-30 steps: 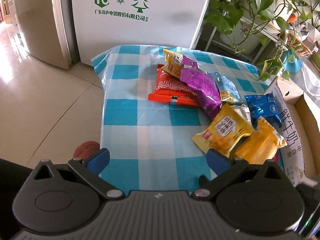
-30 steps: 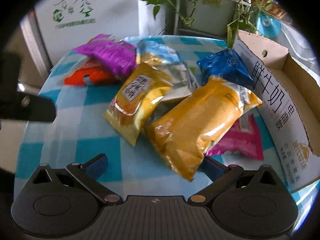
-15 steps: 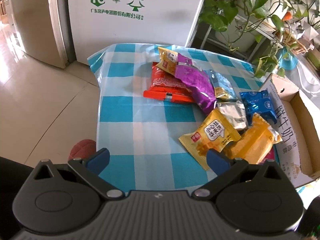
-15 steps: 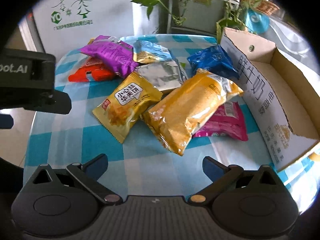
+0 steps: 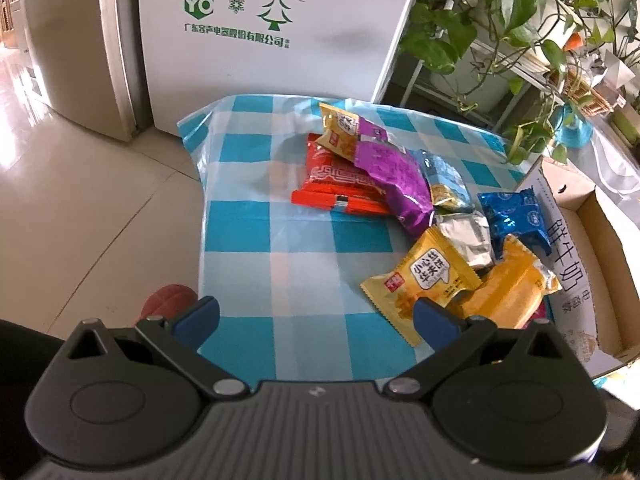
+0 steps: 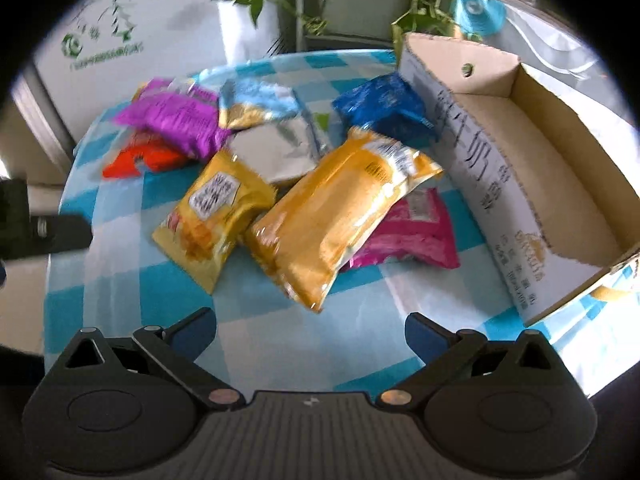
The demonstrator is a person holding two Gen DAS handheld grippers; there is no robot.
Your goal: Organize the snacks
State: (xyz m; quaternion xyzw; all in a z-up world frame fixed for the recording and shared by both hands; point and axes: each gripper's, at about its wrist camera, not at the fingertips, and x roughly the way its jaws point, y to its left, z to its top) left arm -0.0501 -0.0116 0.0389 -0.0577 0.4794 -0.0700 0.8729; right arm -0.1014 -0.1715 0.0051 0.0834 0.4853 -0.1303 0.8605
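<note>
Both tongs gaped wide and empty. From the left wrist, the left tongs [image 5: 316,320] had drawn back from the snack pile, the small yellow packet [image 5: 424,278] now sitting farther off on the checked surface [image 5: 280,264]. From the right wrist, the right tongs [image 6: 310,330] had also retreated, leaving the orange packet [image 6: 340,212] ungrasped; the cardboard box [image 6: 520,168] beside it looked empty, so sorting had yet to begin.

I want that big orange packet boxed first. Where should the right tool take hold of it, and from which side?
Probably by the near crimped end of the big orange packet, which lies flat and points toward the right tool. Come in low from the front, jaws straddling that thin edge; the far end overlaps the pink packet and sits by the cardboard box.
</note>
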